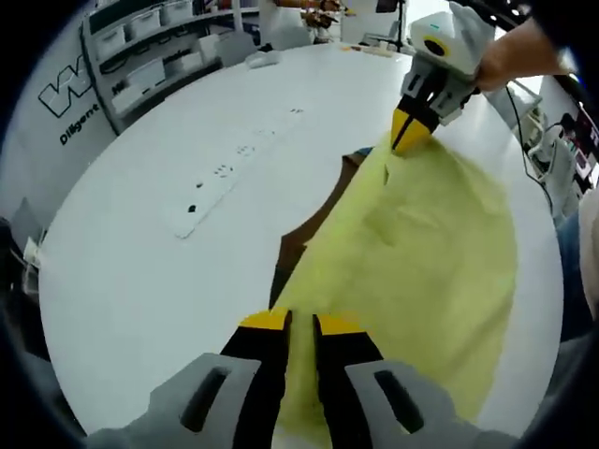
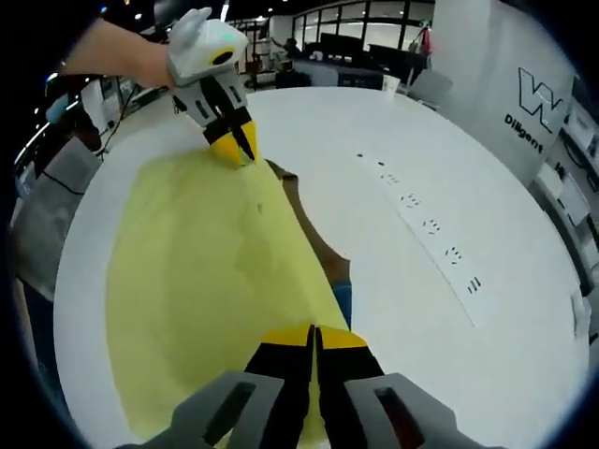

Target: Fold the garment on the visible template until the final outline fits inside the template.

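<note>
Left gripper view: we log the left claw (image 1: 299, 323) clenched on the near edge of the yellow garment (image 1: 421, 253), which runs away from it along the white bench (image 1: 140, 234) to the right claw (image 1: 409, 131), clenched on the far end.

Right gripper view: we log the right claw (image 2: 312, 334) gripping its end; the garment's (image 2: 206, 271) long axis leads to the left claw (image 2: 234, 145). A brown template (image 2: 314, 234) shows beside the held edge, so we judge the fold goes that way.

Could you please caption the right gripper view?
Both grippers pinch the yellow garment's edge over the white table.
</note>
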Demonstrator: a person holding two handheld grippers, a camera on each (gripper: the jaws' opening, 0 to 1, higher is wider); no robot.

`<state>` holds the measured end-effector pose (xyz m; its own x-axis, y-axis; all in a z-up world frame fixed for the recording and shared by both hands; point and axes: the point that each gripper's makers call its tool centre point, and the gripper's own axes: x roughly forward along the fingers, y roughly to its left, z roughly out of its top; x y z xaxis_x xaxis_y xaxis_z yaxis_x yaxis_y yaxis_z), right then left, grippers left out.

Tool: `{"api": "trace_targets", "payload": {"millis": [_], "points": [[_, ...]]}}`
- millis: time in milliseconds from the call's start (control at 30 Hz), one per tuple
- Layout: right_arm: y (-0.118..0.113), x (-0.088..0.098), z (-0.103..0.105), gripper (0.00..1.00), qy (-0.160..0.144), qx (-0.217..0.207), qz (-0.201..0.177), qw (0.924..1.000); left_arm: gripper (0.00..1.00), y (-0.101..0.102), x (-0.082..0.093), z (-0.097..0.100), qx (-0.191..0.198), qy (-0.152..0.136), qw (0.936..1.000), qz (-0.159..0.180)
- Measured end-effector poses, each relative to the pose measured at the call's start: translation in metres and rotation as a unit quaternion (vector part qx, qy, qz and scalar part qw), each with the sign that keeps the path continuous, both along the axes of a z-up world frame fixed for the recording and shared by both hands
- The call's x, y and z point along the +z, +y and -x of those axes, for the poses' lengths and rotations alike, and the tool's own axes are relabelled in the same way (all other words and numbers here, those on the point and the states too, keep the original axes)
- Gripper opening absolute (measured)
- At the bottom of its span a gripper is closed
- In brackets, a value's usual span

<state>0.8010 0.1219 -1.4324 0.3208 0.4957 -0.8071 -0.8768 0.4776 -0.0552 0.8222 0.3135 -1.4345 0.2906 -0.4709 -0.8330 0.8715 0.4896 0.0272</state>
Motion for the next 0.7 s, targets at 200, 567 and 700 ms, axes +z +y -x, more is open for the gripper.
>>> {"api": "trace_targets", "payload": {"millis": [200,567,700], "points": [[-0.0001,-0.0048,0.0027,0.1,0.002,0.01,0.011,0.9999,0.2,-0.0003,-0.0084,0.0038,-0.004,0.012,0.9999,-0.008],[0.0008,-0.0092,0.0031,0.0,0.005,0.014,0.018,0.9997,0.02,-0.001,-0.005,0.0076,-0.009,0.016,0.9998,-0.005],[0.0062,-0.0081,-0.0014,0.13,0.002,0.013,0.009,0.9999,0.02,-0.0005,-0.0011,0.0068,-0.006,0.014,0.9999,0.0]]}}
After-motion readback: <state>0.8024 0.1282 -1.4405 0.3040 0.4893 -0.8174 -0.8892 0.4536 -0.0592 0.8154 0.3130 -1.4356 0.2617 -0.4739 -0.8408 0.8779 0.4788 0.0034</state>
